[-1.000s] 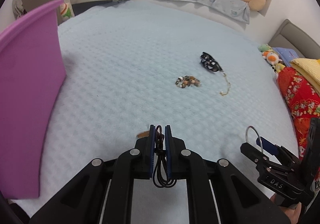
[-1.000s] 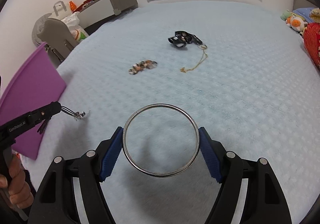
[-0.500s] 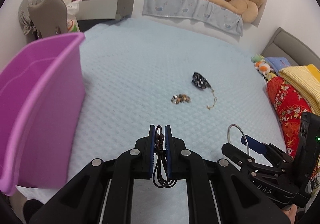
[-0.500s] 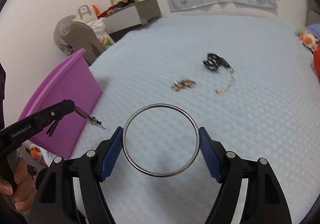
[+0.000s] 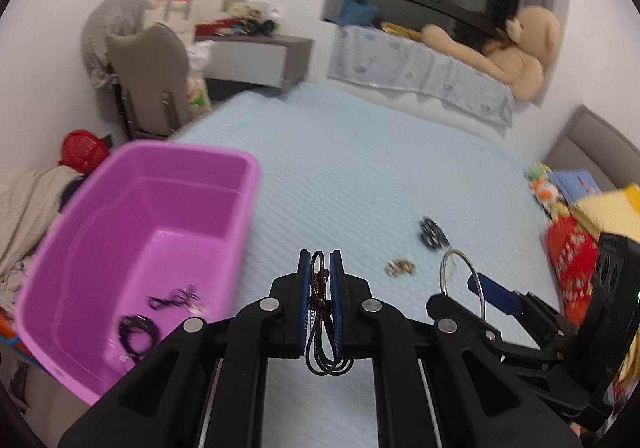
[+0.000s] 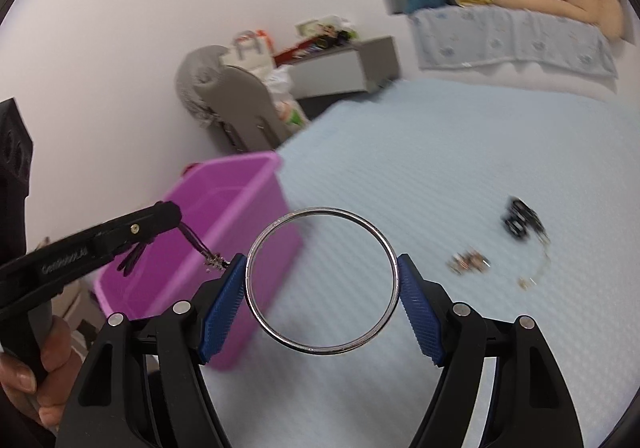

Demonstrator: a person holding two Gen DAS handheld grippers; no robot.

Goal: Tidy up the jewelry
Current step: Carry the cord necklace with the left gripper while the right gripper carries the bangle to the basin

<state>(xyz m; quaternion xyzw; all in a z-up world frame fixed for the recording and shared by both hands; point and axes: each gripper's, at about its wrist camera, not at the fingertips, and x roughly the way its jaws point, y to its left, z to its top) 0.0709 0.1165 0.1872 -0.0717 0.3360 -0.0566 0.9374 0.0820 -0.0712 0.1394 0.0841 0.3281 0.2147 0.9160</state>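
Observation:
My left gripper (image 5: 320, 264) is shut on a dark cord necklace (image 5: 320, 312), held in the air right of the purple bin (image 5: 168, 184). The bin holds some dark jewelry pieces (image 5: 138, 330). My right gripper (image 6: 322, 280) is shut on a silver bangle (image 6: 256, 248), above the bed; it also shows in the left wrist view (image 5: 460, 288). On the light-blue bed lie a beaded bracelet (image 6: 468, 261), a black bracelet (image 6: 518, 220) and a thin gold chain (image 6: 538, 268). The left gripper shows in the right wrist view (image 6: 176, 216) with the necklace's pendant (image 6: 214, 260) dangling beside the bin (image 6: 236, 188).
A red patterned cloth (image 5: 572, 268) and plush toys (image 5: 540, 188) lie at the bed's right edge. A grey chair (image 5: 148, 80) and a nightstand (image 5: 256, 60) stand beyond the bed's far left corner. A teddy bear (image 5: 520, 52) rests on the window ledge.
Both grippers have lifted away from the bed with their items and swung left. The purple bin's inside has come into view below the left gripper.

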